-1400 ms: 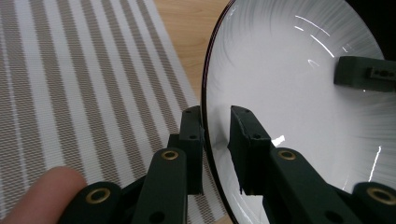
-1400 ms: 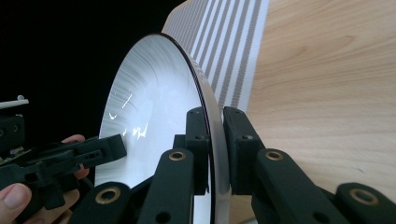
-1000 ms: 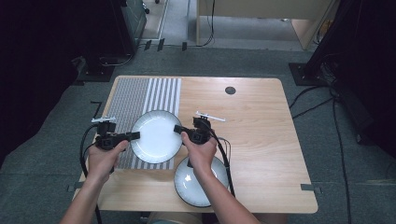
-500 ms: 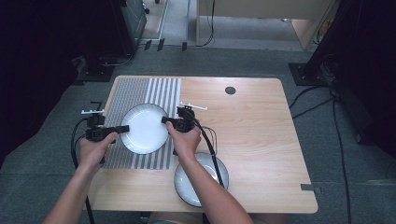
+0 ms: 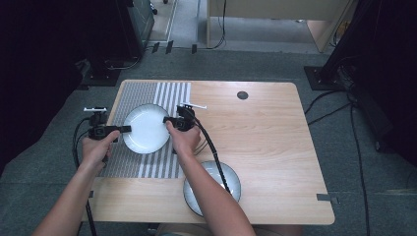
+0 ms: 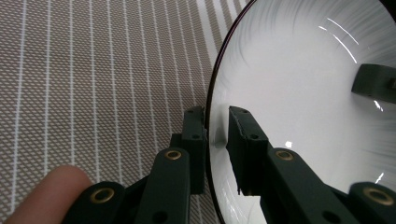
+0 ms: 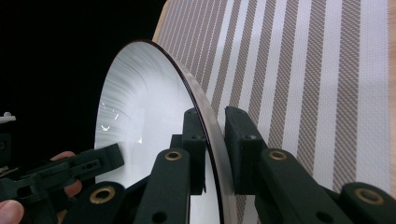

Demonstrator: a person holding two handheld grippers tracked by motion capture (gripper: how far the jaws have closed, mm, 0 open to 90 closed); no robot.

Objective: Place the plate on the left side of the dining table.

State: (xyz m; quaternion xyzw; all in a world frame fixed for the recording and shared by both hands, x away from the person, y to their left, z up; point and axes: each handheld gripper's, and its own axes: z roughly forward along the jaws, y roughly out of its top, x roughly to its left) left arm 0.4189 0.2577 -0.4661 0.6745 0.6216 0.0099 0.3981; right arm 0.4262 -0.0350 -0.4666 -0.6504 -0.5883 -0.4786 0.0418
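Both tools pinch the white plate [image 5: 146, 128] by opposite rims: left tool [image 5: 126, 129], right tool [image 5: 166, 119]. It looks stiff, glossy, breakable; rim grips could slip.

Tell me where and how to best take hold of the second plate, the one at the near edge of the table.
Take the dark-rimmed plate by its thin raised rim, one jaw inside the rim and one under it. Come in low from its right side, since the person's right forearm lies across its left half. This is probably the only part narrow enough for the tongs.
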